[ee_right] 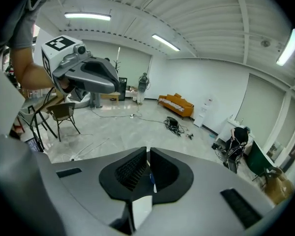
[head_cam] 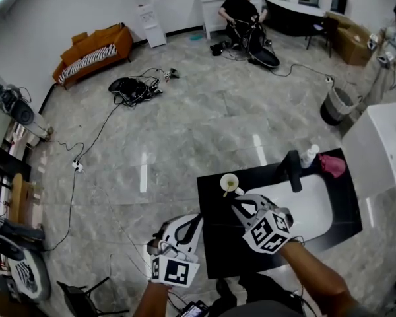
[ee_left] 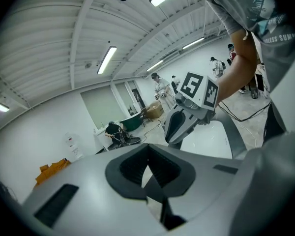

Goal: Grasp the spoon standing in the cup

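A small cream-coloured round cup (head_cam: 230,183) is seen on the black rectangular countertop (head_cam: 214,243), close to its far left corner. A thin spoon with a pale and blue handle (ee_right: 152,180) is stood in the cup and is leaned towards the right gripper (head_cam: 239,202), which is held just beside the cup, above the countertop's left part. In the right gripper view the jaws are drawn in to a narrow slit, and the spoon's handle is pinched between the ribbed black pads (ee_right: 132,171).

The left gripper (head_cam: 193,222) is held off the left edge of the countertop, over the marble floor. In the left gripper view its jaws are brought together and nothing is held between them.

A white oval sink basin (head_cam: 310,210) is set into the right part of the countertop. A black faucet (head_cam: 294,170) and a pink crumpled cloth (head_cam: 333,165) are placed along the far edge
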Demonstrator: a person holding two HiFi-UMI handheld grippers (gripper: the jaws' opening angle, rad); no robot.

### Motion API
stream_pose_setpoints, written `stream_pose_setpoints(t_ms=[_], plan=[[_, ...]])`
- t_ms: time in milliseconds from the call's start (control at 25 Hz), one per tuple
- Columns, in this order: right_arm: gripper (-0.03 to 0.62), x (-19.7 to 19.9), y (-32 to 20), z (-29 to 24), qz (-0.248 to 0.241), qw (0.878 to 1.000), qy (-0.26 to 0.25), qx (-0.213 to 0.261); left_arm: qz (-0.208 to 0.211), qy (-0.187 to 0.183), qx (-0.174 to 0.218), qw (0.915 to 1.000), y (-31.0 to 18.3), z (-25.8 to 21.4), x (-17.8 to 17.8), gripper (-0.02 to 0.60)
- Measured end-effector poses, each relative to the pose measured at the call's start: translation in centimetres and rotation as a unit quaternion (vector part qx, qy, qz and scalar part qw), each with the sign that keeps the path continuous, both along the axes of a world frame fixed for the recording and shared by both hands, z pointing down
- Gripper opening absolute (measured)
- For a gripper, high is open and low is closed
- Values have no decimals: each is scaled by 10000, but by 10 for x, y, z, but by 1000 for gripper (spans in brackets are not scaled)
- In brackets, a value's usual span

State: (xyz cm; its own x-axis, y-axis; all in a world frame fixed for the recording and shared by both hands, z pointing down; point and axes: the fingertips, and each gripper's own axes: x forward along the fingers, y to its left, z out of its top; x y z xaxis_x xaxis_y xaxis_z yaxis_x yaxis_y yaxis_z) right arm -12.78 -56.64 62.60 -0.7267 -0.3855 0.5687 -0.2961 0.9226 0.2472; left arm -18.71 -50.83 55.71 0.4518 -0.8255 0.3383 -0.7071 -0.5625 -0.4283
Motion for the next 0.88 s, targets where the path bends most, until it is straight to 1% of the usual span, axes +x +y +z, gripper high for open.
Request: stream_pose_setpoints(t_ms=[40, 160, 320, 560, 800, 880], plan=[[37, -2, -4, 8, -57, 10000, 54, -32, -29, -1, -35, 10000, -3, 4, -1, 2], [71, -10, -14, 34, -207, 9995, 204, -108, -132, -40, -125, 9998, -11, 16, -3, 2], [86, -17, -25, 68, -414, 9980, 468, -106, -235, 58, -269, 9993, -16, 36, -4, 2], [106, -26, -38, 107, -668, 9948, 770, -66, -394, 94, -474, 9981, -22, 60, -7, 2], [103, -37, -45, 128, -826, 9926, 883, 88, -460, 127, -507, 9976, -27, 70, -7, 2], [65, -39, -45, 126, -805, 9928, 866, 195, -480, 87, -531, 9974, -27, 68, -8, 2]])
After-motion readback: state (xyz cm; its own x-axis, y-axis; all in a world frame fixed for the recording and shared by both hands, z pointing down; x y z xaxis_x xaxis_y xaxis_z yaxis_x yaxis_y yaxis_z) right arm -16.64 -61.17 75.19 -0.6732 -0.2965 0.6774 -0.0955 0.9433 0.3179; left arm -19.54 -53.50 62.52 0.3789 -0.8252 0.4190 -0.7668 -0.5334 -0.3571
